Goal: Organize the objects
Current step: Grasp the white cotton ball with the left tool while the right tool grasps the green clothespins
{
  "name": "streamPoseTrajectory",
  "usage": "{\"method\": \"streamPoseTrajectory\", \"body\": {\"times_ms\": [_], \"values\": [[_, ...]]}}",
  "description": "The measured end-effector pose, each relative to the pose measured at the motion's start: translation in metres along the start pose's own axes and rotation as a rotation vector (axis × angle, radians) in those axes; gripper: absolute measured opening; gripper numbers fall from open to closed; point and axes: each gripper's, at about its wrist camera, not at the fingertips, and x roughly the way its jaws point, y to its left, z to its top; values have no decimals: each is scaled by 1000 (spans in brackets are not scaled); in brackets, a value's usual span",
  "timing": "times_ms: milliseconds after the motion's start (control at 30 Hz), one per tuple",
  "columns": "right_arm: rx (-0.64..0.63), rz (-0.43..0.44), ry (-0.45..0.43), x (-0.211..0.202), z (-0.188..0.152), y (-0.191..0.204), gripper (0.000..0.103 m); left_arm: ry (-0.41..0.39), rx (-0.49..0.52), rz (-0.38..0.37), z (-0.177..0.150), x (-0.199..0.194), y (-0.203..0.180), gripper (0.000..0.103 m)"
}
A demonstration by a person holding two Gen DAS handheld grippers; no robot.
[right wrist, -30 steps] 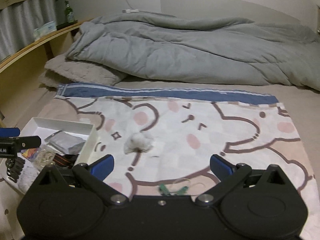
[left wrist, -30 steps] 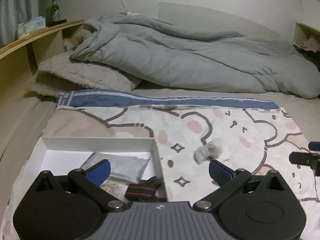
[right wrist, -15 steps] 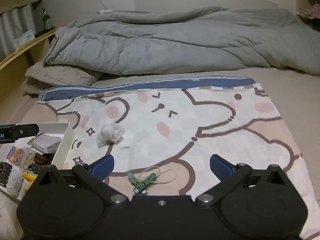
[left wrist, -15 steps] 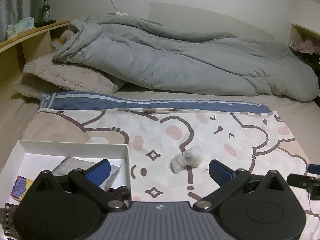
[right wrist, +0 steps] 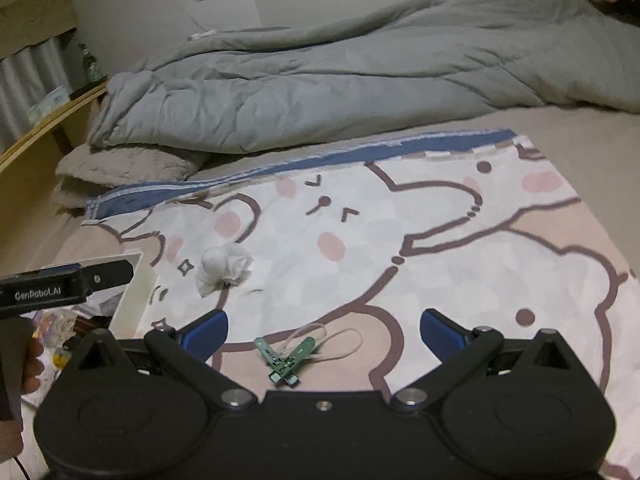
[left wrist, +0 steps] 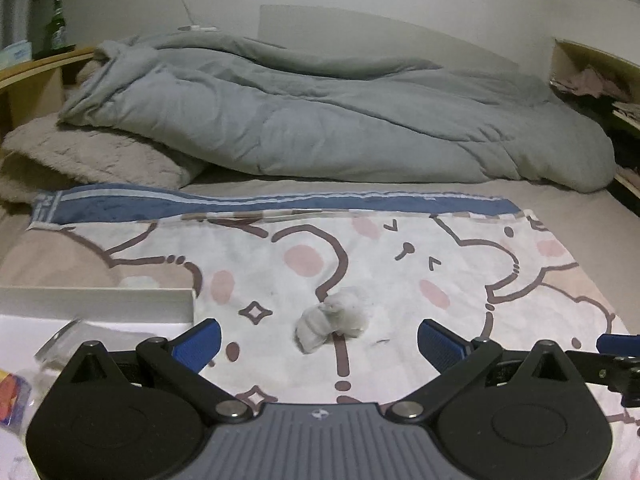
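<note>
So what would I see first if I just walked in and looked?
Probably the cartoon bear sheet spread across the bed, with the big rumpled grey duvet heaped behind it. Next, the crumpled white tissue lying on the sheet, right ahead of the open left gripper. A small green clip with a loop of string lies between the open right gripper's fingers.

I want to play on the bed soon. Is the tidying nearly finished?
Partly. Several small things already lie in the white box. Nothing is in hand: both grippers' jaws are open and empty. The crumpled tissue, green clip and rubber band remain on the blanket.
</note>
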Motion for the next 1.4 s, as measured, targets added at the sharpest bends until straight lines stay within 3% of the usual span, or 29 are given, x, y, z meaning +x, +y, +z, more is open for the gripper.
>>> {"method": "streamPoseTrajectory", "body": {"times_ms": [200, 400, 667, 800, 967, 1067, 1167, 1200, 1267, 1333, 1400], "values": [[-29, -48, 38, 20, -9, 0, 103, 7, 78, -55, 4, 25, -3, 94], [-16, -12, 103, 38, -18, 1, 102, 36, 274, -120, 2, 56, -16, 83], [-52, 5, 154, 58, -25, 12, 88, 38, 405, -160, 1, 97, -22, 72], [-48, 26, 170, 65, -25, 16, 84, 79, 464, -160, 2, 115, -20, 63], [-55, 38, 185, 76, -24, 21, 79, 110, 506, -170, -2, 132, -19, 60], [-64, 54, 189, 83, -25, 23, 70, 114, 531, -180, -4, 140, -22, 60], [-106, 64, 190, 87, -26, 27, 67, 130, 549, -169, -6, 145, -25, 50], [-127, 65, 185, 88, -27, 29, 64, 130, 543, -170, -6, 145, -24, 44], [-154, 57, 185, 90, -28, 30, 54, 134, 519, -172, -4, 144, -22, 42], [-158, 62, 197, 92, -28, 30, 37, 144, 483, -177, -1, 142, -19, 40], [-143, 83, 209, 93, -27, 27, 33, 156, 442, -176, 1, 139, -16, 39]]}}
